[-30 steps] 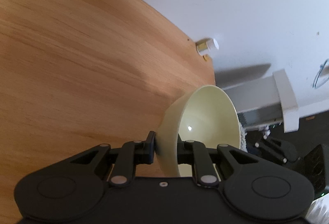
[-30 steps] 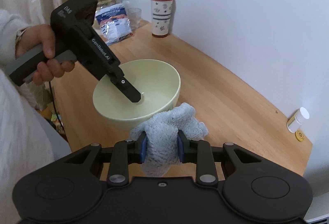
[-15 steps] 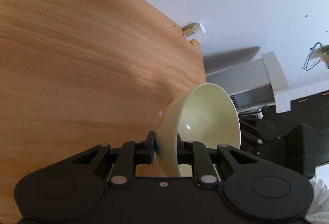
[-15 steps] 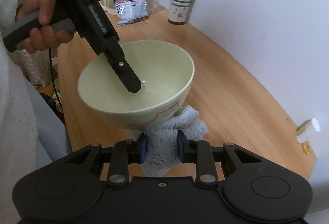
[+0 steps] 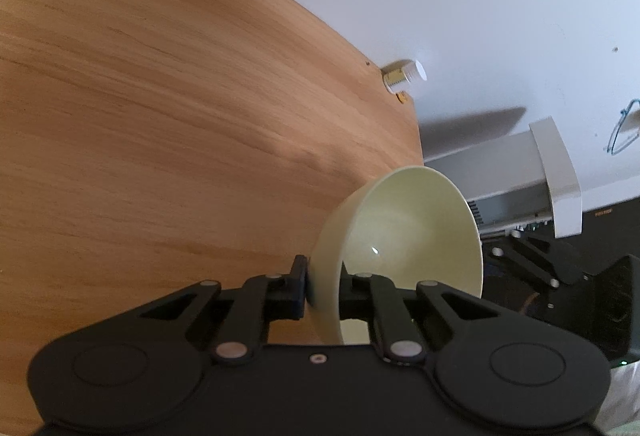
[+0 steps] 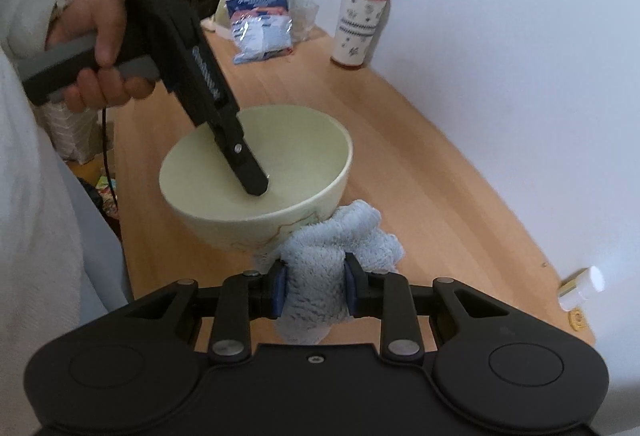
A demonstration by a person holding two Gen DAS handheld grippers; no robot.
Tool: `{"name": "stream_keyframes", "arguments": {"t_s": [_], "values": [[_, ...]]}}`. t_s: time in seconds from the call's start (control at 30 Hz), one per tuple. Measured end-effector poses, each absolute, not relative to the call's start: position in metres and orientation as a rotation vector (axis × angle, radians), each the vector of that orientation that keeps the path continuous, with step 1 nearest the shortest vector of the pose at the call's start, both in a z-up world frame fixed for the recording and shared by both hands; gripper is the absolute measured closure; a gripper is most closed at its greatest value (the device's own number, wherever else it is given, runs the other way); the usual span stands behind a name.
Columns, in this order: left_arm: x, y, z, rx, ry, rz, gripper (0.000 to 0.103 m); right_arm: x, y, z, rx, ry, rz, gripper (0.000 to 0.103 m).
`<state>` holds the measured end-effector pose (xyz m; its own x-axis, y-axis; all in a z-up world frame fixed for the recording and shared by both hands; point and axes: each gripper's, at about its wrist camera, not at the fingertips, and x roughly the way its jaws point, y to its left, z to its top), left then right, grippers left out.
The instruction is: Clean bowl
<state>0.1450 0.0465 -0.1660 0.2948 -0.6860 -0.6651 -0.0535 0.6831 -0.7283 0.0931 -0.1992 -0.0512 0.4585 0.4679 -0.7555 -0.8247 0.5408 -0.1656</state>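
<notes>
1. the left gripper (image 5: 322, 286) pinches the wall of the pale green bowl (image 6: 280, 155) at its rim, one finger inside and one outside, and holds it up off the wooden table (image 6: 420, 195); the bowl is tipped on edge in the left wrist view.
2. the right gripper (image 6: 314, 284) is clamped on a bunched light blue cloth (image 6: 340, 236), whose top touches the outside of the bowl low on its near side.
3. the step in hand looks like wiping the bowl's outer wall or underside; the inside appears untouched by the cloth at this moment.
4. the next move likely calls for rubbing the cloth round the outer wall, or lifting it over the rim into the hollow, while the left grip keeps the bowl steady.
5. only the right wrist view shows the cloth, the person's hand (image 6: 92, 47) on the left handle, a patterned cup (image 6: 360, 23) and a blue packet (image 6: 260, 23); only the left wrist view shows both fingers straddling the rim. a small white bottle (image 5: 404, 73) shows in both.
</notes>
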Motion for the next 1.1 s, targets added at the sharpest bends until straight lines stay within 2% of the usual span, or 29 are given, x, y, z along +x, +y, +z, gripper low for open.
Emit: {"name": "stream_keyframes", "arguments": {"t_s": [0.33,0.67,0.9,1.1], "values": [[0.143,0.049,-0.18,-0.857,1.208,-0.407,0.092,0.118,-0.225,-0.053,-0.22,0.807,0.698,0.072],[0.145,0.044,-0.175,-0.855,1.185,-0.441,0.091,0.151,-0.284,-0.082,0.639,0.853,0.483,0.073],[0.144,0.043,-0.173,-0.848,1.182,-0.44,0.091,0.147,-0.295,-0.126,0.951,0.921,0.447,0.073],[0.141,0.042,-0.172,-0.84,1.179,-0.444,0.091,0.143,-0.289,-0.147,1.006,0.988,0.417,0.073]]}}
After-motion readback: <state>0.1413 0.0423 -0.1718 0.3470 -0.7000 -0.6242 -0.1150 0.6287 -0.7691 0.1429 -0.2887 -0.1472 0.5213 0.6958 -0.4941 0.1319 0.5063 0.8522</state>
